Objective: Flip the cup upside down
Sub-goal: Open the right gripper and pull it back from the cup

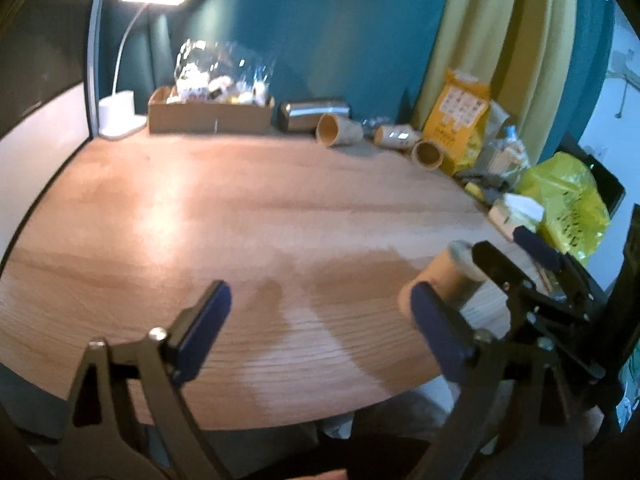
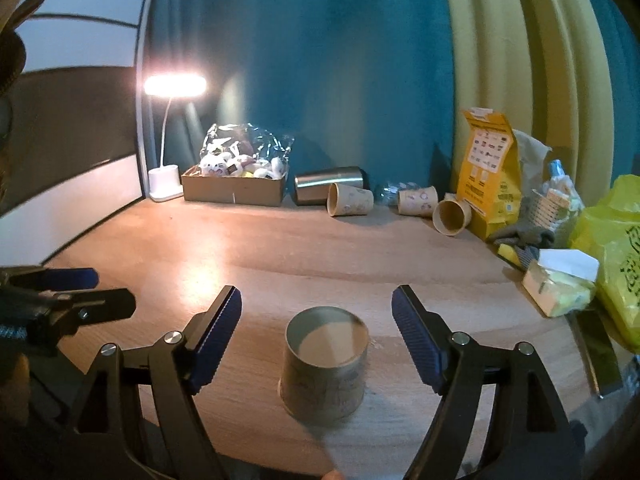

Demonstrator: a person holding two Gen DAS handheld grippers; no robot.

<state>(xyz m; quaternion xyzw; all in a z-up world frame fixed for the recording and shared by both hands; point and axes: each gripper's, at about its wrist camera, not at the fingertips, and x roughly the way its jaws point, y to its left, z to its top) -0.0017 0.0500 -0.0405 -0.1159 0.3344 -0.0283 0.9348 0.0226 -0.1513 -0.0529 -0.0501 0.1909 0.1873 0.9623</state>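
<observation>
1. While its blue-padded fingers stand wide apart and hold nothing, the right gripper (image 2: 316,316) brackets the small tan printed paper cup (image 2: 325,364), which stands between the jaws without touching either pad.
2. That cup sits on the pale wooden tabletop (image 2: 280,248) near its front edge, wider end down; what shows on top looks like the recessed base, so it may already be inverted, though blur leaves that uncertain.
3. The left gripper (image 1: 320,312) is also spread open and empty, off to the cup's left; in its own view the cup (image 1: 444,276) is just beside its right-hand finger.
4. Risks, as I judge them: a light paper cup will skid or tip if one pad arrives first, squeezing hard could crush its thin wall, and a nudge forward could push it off the near edge. The two tools are close enough to collide.
5. The cup shows no contents.
6. Farther back, three more paper cups (image 2: 350,200) lie on their sides, apparently empty, beside a toppled steel tumbler (image 2: 328,188).
7. A shallow cardboard box (image 2: 236,190) holds small white plush toys under crinkled clear wrap, next to a lit white desk lamp (image 2: 164,184).
8. A yellow printed paper bag (image 2: 492,176) stands upright; its contents are hidden.
</observation>
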